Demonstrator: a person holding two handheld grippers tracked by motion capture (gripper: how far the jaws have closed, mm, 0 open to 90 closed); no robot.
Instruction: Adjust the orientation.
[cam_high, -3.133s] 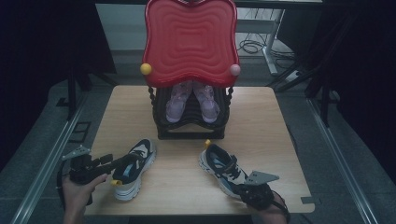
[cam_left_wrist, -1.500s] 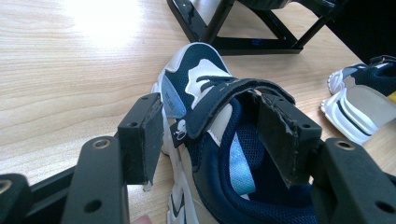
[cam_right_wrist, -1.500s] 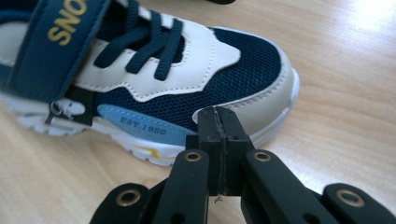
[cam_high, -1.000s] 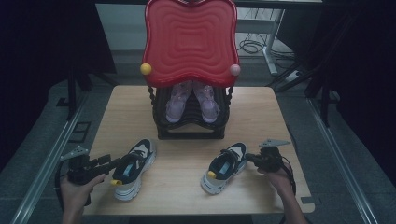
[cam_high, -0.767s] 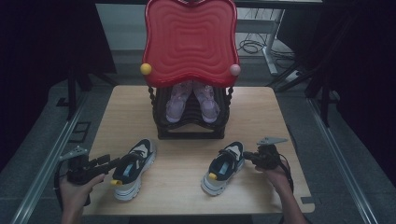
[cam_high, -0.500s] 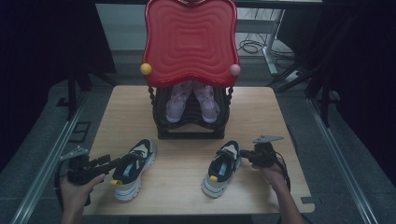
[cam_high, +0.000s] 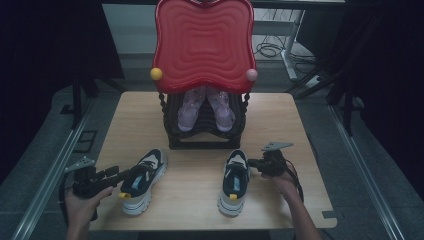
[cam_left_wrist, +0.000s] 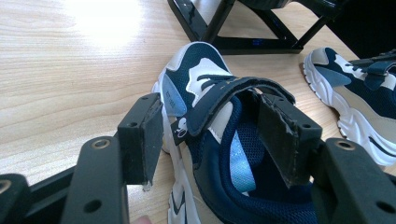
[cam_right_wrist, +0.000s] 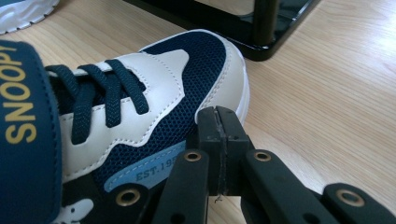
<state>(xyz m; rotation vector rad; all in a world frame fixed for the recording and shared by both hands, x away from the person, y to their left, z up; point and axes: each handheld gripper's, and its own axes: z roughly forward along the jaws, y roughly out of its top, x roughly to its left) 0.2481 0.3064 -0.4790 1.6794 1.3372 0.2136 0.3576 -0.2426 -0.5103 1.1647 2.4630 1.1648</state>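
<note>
Here, the right sneaker (cam_high: 234, 181) lay near the front edge of the table (cam_high: 305, 150), toe pointing toward the black shoe rack (cam_high: 205, 135), roughly parallel to the left sneaker (cam_high: 142, 172), the two well apart. I judged the step in hand to be nudging the right sneaker square, side by side with its mate.

My right gripper (cam_high: 256, 163) had its jaws pressed fully together with nothing between them, the closed tip against the sneaker's outer side near the toe (cam_right_wrist: 219, 88). To do this well, I judged a low, level push on the sole rim better than on the soft mesh, so the shoe slides rather than tips.

My left gripper (cam_left_wrist: 210, 135) stood wide open, one pad outside the left sneaker's collar, the other inside its opening, neither pressing.

Right forearm came in from the bottom edge, gripper level and pointing left. Left hand (cam_high: 82, 200) sat low at the table's front-left corner.
</note>
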